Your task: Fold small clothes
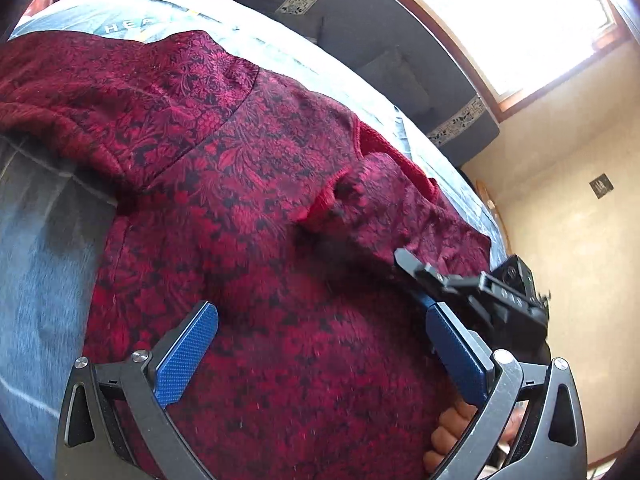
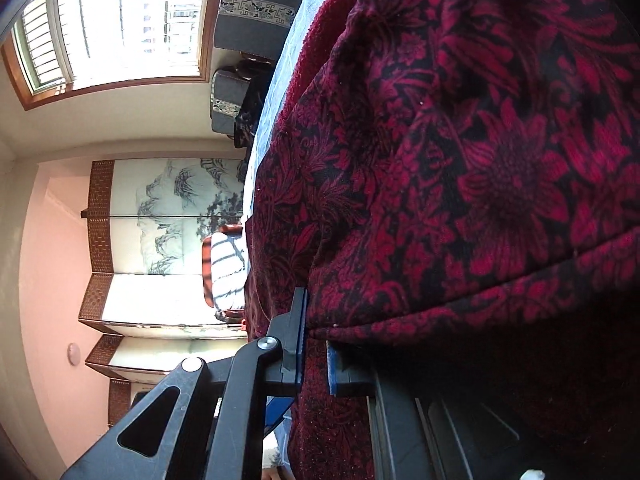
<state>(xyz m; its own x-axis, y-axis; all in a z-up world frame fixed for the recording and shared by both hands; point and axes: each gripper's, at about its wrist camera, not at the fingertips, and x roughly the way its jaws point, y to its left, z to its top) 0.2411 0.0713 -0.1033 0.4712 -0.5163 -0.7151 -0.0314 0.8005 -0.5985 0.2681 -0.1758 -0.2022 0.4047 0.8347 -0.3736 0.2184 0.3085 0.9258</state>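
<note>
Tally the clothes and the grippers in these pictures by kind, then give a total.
Red flowered garment: 1
Grey printed shirt lying beyond it: 1
Striped cloth further off: 1
Grippers: 2, the left gripper open, the right gripper shut on the red flowered garment
Total: 5

The red floral garment (image 1: 260, 208) covers most of the bed (image 1: 36, 248); bare bedding lies open to its left, while the right gripper (image 1: 404, 258) crowds the garment's right edge.
</note>
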